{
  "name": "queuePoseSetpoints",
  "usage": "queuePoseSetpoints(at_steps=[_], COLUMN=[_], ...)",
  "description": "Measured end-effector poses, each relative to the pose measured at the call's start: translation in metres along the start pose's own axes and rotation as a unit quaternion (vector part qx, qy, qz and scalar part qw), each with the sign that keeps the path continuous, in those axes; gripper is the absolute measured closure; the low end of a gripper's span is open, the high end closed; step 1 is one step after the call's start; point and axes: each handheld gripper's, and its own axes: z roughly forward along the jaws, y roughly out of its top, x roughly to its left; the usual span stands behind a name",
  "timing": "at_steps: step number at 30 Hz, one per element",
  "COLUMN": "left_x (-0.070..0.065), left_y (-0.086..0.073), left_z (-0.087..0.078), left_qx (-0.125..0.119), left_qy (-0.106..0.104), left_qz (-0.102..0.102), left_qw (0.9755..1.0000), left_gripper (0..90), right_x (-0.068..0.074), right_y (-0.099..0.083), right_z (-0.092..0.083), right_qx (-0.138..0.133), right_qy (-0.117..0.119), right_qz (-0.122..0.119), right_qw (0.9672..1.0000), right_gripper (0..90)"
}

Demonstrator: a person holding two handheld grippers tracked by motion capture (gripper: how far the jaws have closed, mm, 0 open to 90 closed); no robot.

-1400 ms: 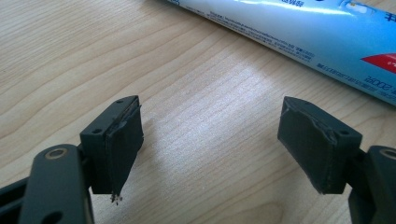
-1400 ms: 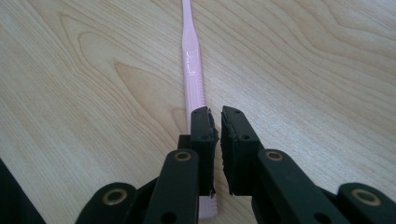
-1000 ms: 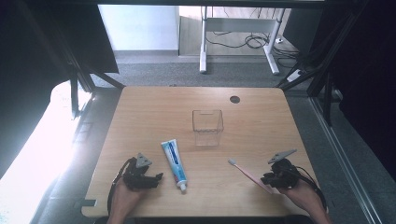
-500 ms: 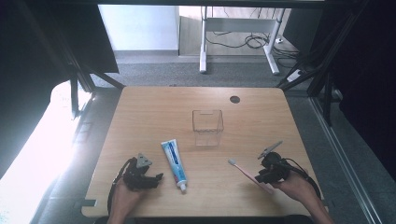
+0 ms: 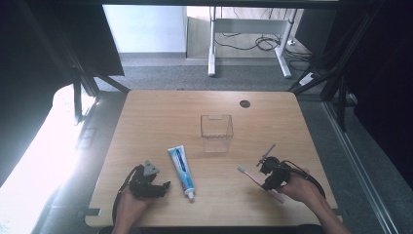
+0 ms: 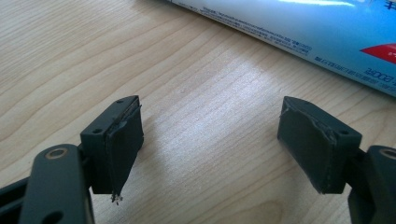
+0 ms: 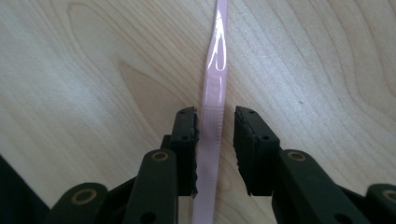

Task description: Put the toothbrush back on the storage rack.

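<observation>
The jaws of the right gripper point(image 7: 215, 140) have just been closing around the pink toothbrush point(image 7: 214, 93), one side touching, a small gap on the other. It lies flat near the counter's point(image 5: 160, 117) right front edge. The left gripper point(image 6: 219, 144) is wide open over bare wood beside the toothpaste point(image 6: 299, 32).

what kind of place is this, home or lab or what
Probably a lab or office workspace, not a home: a bare wooden desk with a cable hole, grey carpet behind it, and loose cables under a white-legged desk.
</observation>
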Motion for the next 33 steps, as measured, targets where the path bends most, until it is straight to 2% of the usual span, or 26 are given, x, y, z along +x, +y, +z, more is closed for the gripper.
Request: queuePoseSetpoints(at_steps=[8, 19, 29, 32, 33], left_x=[0.001, 0.001, 0.001, 0.001, 0.001], left_y=[0.0, 0.0, 0.0, 0.0, 0.0], left_z=[-0.001, -0.001, -0.001, -0.001, -0.001], left_qx=[-0.006, -0.006, -0.004, -0.004, -0.004], left_qy=[-0.01, -0.008, -0.006, -0.005, -0.005], left_qz=[-0.01, -0.008, -0.004, -0.003, -0.003], left_qw=[0.9999, 0.9999, 1.0, 1.0, 1.0], left_gripper=[22.2, 22.2, 22.2, 22.3, 22.3], right_x=[0.002, 0.005, 0.003, 0.003, 0.004], right_y=[0.01, 0.017, 0.021, 0.02, 0.02], right_z=[0.005, 0.011, 0.012, 0.012, 0.011], right_qx=[0.021, 0.038, 0.055, 0.053, 0.051], right_qy=[-0.005, -0.017, -0.015, -0.014, -0.012], right_qz=[-0.01, -0.018, -0.012, -0.015, -0.009], right_qw=[0.9997, 0.999, 0.9983, 0.9984, 0.9986], right_gripper=[72.9, 75.8, 78.8, 79.0, 79.0])
